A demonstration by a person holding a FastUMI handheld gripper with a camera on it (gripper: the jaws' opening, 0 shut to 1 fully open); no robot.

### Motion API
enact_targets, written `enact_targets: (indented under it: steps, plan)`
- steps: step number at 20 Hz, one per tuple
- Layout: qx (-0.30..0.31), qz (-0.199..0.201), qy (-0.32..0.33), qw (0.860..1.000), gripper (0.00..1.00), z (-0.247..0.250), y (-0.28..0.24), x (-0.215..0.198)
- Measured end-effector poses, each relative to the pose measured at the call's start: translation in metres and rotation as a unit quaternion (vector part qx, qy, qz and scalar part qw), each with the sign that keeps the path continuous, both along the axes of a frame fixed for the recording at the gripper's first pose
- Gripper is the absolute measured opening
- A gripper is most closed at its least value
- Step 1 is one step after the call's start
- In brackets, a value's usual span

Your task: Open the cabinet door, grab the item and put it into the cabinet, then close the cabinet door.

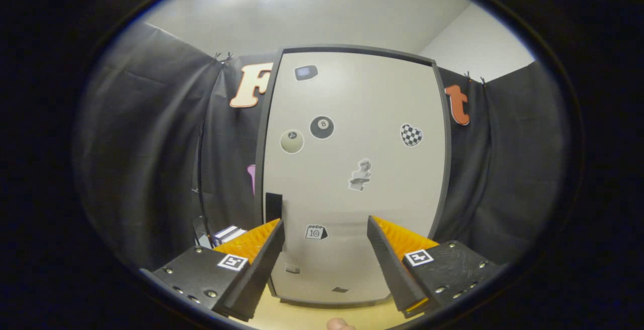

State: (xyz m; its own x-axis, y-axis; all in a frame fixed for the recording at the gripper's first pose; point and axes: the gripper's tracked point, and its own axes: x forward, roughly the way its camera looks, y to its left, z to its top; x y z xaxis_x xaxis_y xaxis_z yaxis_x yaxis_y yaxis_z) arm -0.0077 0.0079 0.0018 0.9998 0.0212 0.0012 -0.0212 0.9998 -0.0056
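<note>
- We see the cabinet door [352, 169] closed, so opening comes first.
- We hold the gripper [326, 227] with fingers wide and empty, facing the dark handle [273, 206].

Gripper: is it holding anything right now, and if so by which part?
Nothing is held. The gripper is open, its fingers apart with only air between them, facing the shut cabinet door. The door's dark handle lies just ahead of the left finger, untouched.
</note>
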Motion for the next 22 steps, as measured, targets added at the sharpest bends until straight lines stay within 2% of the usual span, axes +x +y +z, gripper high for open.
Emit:
enact_targets:
  steps: [22]
  plan:
    - [-0.021, 0.011, 0.005, 1.0, 0.98, -0.009, 0.012, 0.014]
